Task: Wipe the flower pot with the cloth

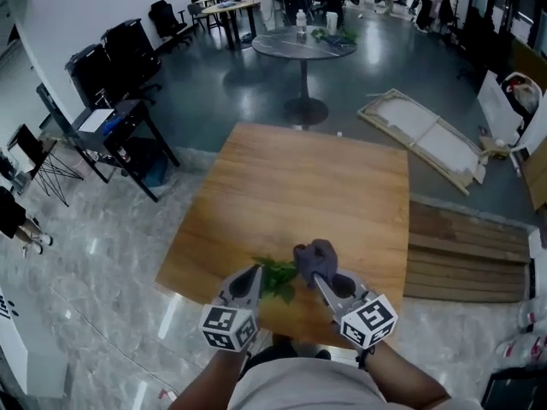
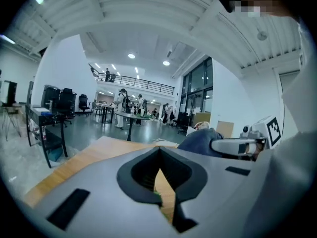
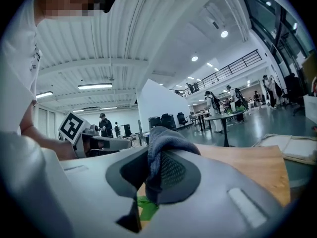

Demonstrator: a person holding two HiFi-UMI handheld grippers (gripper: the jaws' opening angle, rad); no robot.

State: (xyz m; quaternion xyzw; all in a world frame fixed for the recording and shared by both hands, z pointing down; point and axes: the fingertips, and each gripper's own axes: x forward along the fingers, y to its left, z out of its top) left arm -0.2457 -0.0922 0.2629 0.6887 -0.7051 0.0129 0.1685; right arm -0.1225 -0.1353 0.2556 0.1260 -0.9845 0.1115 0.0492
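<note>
Looking down from the head view, the green leaves (image 1: 275, 278) of the flower pot stand near the front edge of the wooden table (image 1: 308, 186), between the two grippers. The pot body itself is hidden under the leaves, so I cannot say how it stands.

The right gripper (image 1: 320, 280) is clamped on the grey cloth (image 1: 314, 259), which bunches up over its jaws just beside the leaves. The left gripper (image 1: 255, 273) has its jaws together. In the left gripper view a small green bit shows at the jaw tips; it may be a leaf pinched there, but the picture is too poor to be sure.

The risks, as I judge them:
- If a leaf is really caught, any pull of the left gripper can tear it or tip the pot.
- The pot is not held by its body, so a push from the cloth can slide it toward the table edge.
- The cloth is gripped as a thick bunch, so it can slip out during a firm wipe.
</note>
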